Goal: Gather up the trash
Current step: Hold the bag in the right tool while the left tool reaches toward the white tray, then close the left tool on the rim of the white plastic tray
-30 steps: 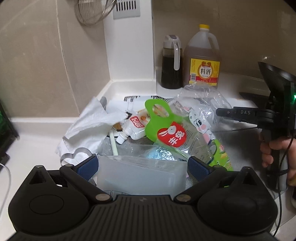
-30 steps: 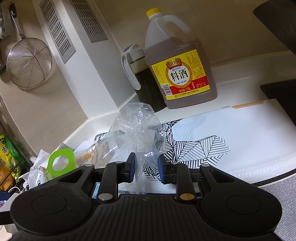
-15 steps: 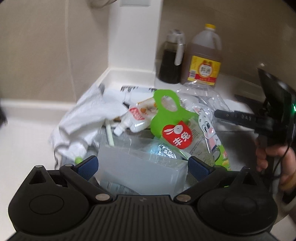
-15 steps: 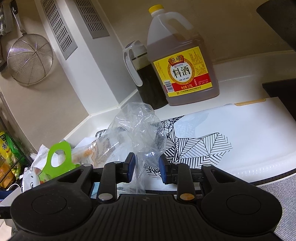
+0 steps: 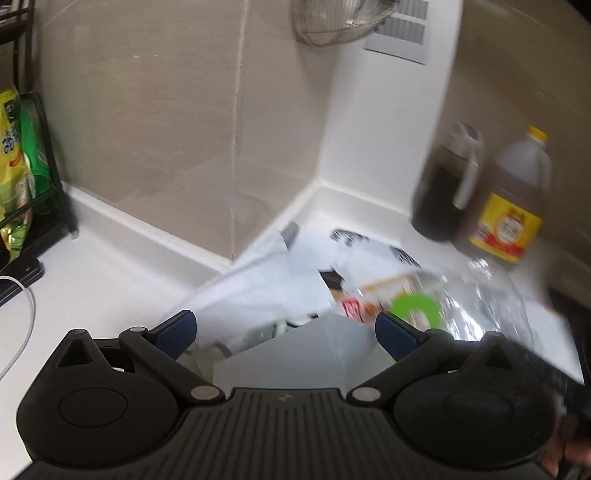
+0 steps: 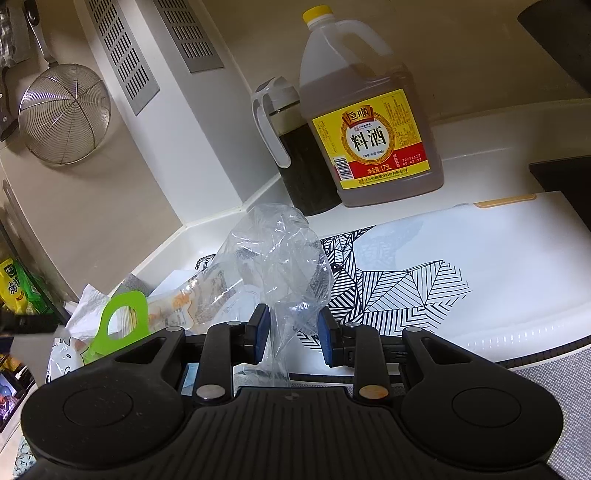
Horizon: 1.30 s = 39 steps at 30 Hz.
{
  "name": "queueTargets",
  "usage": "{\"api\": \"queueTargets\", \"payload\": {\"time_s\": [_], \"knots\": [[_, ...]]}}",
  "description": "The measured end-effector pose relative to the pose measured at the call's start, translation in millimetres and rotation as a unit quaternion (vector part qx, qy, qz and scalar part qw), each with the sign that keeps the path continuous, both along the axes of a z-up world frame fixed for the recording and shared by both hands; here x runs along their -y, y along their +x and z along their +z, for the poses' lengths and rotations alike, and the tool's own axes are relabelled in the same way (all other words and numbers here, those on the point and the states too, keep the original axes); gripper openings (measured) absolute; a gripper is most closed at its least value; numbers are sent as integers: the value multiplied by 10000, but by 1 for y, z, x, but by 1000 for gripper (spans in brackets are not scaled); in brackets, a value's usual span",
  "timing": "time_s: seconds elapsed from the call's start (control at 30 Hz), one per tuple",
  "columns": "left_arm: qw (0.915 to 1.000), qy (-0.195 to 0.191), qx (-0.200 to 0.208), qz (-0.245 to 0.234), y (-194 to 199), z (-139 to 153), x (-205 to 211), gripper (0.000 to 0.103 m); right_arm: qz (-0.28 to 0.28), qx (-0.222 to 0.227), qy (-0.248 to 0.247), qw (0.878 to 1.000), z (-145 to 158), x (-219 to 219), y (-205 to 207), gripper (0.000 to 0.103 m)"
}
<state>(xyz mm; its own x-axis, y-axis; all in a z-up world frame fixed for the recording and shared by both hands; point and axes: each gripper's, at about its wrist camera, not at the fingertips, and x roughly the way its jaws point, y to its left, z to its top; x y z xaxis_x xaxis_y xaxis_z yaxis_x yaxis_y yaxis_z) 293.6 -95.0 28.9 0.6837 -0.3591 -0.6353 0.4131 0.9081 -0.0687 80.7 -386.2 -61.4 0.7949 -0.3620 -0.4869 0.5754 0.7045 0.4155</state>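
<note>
Jaws stand apart around crinkled clear plastic bag (image 6: 284, 254).

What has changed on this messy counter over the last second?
The left gripper has swung left and tilted up: its now blurred view takes in the snack rack and the strainer, unseen or barely seen before. Its jaws remain wide open around the frosted plastic box. The right gripper barely shifted, its jaws still apart around the clear plastic bag. The cooking wine jug stayed put.
</note>
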Motion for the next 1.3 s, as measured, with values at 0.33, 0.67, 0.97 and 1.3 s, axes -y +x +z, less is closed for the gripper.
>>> {"api": "queueTargets", "payload": {"time_s": [0.33,0.67,0.97,1.3], "knots": [[9954,776,538,-138,6,1,31,103,-10,8,62,10000,-1,2,1,32],[9771,1486,1187,-953,-25,11,24,103,-8,20,120,9999,-1,3,0,32],[9158,3149,1437,-2039,-43,-41,50,103,-15,16,188,9998,-2,5,0,32],[9854,1439,207,-883,-6,-18,21,103,-9,16,215,9998,-2,5,0,32]]}}
